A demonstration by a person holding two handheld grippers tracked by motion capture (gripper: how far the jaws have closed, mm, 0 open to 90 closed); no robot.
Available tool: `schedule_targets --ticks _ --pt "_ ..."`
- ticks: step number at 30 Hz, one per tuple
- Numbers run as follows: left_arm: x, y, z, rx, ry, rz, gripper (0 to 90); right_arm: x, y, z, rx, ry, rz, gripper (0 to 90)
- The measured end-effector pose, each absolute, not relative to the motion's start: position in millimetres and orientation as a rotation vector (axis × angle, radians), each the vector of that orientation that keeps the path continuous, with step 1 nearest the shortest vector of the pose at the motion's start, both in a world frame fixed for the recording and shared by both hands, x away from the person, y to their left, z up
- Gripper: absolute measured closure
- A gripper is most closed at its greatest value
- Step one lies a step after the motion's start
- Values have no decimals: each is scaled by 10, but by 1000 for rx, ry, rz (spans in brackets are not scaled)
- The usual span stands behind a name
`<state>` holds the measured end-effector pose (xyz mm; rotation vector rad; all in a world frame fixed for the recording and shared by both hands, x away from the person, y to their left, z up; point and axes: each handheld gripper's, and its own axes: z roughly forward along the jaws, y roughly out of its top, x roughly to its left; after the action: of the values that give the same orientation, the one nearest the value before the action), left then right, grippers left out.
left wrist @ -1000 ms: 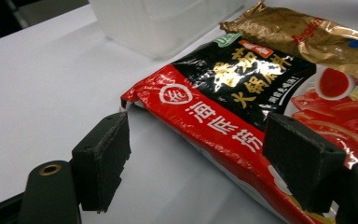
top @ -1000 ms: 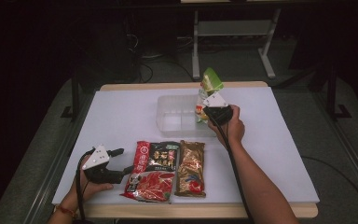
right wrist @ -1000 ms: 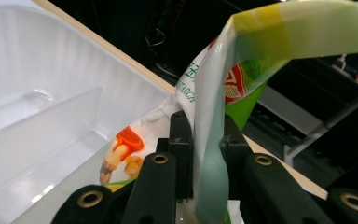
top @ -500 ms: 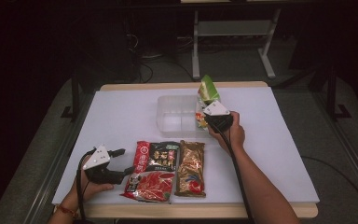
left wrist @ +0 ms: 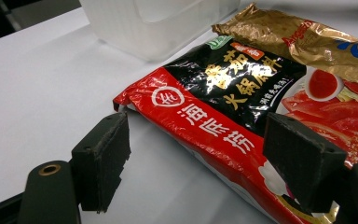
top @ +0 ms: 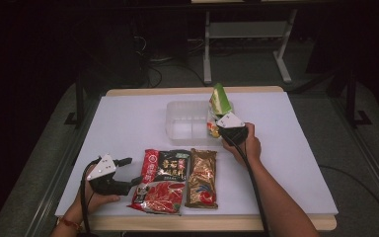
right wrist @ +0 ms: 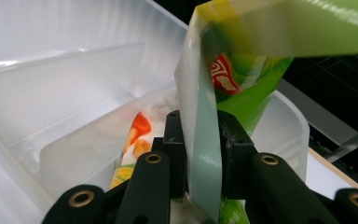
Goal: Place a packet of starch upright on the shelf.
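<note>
Two grippers at work over a white table [top: 128,128]. From the high view: the right gripper [top: 225,129] sits at the right end of a clear plastic bin [top: 187,123], clamped on a green packet [top: 220,100]. The packet stands nearly upright, its top poking above the bin's rim, its lower part down inside the right-hand compartment. The left gripper [top: 131,172] rests low on the table near the front left, held in a hand [top: 96,200], jaws spread, pointing at the red-and-black packet [top: 162,180]. That packet lies flat, and a gold packet [top: 202,177] lies just beside it on its right, edges touching or nearly so. Both are well apart from the bin.

Left gripper view: the two black pads stand wide apart with nothing pressed between them. The red-and-black packet [left wrist: 242,116] lies ahead, its near corner reaching in between the jaws; the right pad overlaps the packet's edge, but whether it touches I cannot tell. Gold packet [left wrist: 303,39] behind it, bin [left wrist: 154,23] farther back.

Right gripper view: the jaws pinch the pale sealed edge of the green packet [right wrist: 242,88], which hangs over the bin [right wrist: 65,93]. A divider wall splits the bin; the packet's orange-printed lower part shows in the nearer compartment.
</note>
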<state>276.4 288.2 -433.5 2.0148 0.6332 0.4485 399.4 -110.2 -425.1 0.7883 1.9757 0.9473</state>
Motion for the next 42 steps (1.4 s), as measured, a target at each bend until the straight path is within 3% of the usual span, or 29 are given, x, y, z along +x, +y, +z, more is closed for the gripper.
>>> schedule_targets --ticks 19,29,42 --pt "2781 2893 -4339 1990 668 434 228 3976 -1267 -4152 883 2057 1077 683" --pt "2773 2889 -4338 1990 675 437 228 3780 -1411 -3987 878 2061 1178 643" --pt "2762 2860 -4312 1974 678 417 229 3484 -1584 -4025 883 2128 1233 585"
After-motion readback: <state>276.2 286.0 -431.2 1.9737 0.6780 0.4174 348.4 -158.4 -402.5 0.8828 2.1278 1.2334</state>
